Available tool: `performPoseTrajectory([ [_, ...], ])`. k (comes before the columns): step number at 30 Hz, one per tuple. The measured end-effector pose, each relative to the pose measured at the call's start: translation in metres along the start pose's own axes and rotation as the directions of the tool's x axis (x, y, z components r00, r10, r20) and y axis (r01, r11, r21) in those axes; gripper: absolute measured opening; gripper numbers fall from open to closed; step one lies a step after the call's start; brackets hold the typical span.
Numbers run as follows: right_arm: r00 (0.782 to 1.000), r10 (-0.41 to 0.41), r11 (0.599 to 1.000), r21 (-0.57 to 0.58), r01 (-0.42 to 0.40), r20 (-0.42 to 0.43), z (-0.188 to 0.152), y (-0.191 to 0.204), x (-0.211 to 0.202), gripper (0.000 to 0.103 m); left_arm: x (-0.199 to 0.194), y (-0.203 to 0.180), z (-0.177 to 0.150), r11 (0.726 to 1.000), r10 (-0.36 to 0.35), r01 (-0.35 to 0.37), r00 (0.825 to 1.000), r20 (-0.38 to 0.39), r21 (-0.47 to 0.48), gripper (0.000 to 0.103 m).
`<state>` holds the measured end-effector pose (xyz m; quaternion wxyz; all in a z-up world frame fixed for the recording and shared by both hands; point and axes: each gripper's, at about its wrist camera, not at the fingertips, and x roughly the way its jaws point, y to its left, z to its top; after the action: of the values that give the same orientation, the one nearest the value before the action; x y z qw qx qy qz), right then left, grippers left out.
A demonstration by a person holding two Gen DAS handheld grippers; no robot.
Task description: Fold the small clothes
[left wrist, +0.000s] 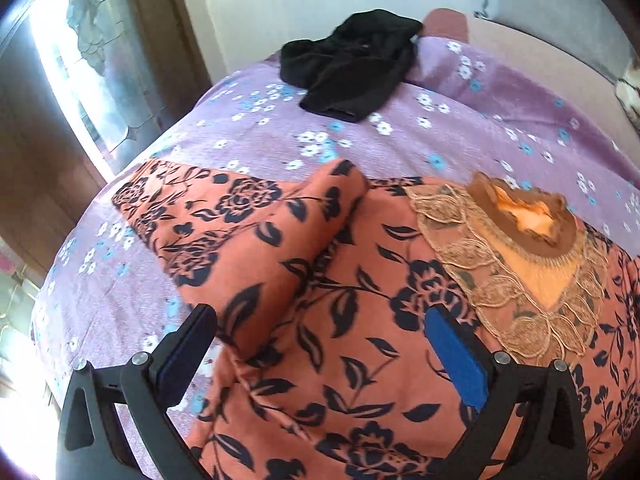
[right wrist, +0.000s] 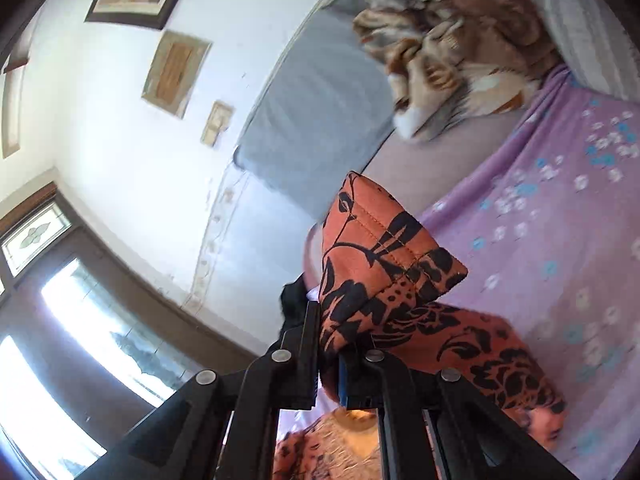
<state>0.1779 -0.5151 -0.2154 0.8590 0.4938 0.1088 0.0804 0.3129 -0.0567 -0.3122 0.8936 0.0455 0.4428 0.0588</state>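
An orange top with a black flower print (left wrist: pixel 320 304) lies spread on the bed, with a lace-trimmed neckline (left wrist: pixel 524 248) at the right and its left sleeve (left wrist: pixel 240 216) folded in over the body. My left gripper (left wrist: pixel 320 344) is open above the top's left side, holding nothing. My right gripper (right wrist: pixel 330 344) is shut on the cuff of the other sleeve (right wrist: pixel 384 256) and holds it lifted above the bed.
A purple bedsheet with white and blue flowers (left wrist: pixel 400 136) covers the bed. A crumpled black garment (left wrist: pixel 352 64) lies at the far side. A brown and white blanket (right wrist: pixel 448 40) and a grey pillow (right wrist: pixel 320 112) lie by the wall.
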Motion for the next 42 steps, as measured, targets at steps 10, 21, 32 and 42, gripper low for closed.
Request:
performPoseTrajectory([
  [10,0.915,0.197,0.965,0.235,-0.117,-0.353,-0.136,0.026,0.123,0.103,0.001,0.045,0.003,0.993,0.006,-0.008,1.0,-0.013,-0.117,0.103],
  [21,0.921,-0.212,0.977,-0.058,0.204,-0.326,-0.115,0.01,0.049,0.075,0.011,0.038,0.01,0.977,-0.174,0.172,0.985,-0.008,-0.122,0.094],
  [32,0.722,-0.516,0.837,-0.094,0.539,-0.461,-0.101,-0.089,0.052,0.051,0.022,0.063,0.025,0.964,-0.123,0.12,0.992,0.0,-0.238,0.052],
  [42,0.716,-0.543,0.838,-0.231,0.494,-0.439,-0.107,-0.065,0.065,0.049,0.047,0.237,0.019,0.716,-0.001,-0.014,1.0,-0.021,-0.698,0.078],
])
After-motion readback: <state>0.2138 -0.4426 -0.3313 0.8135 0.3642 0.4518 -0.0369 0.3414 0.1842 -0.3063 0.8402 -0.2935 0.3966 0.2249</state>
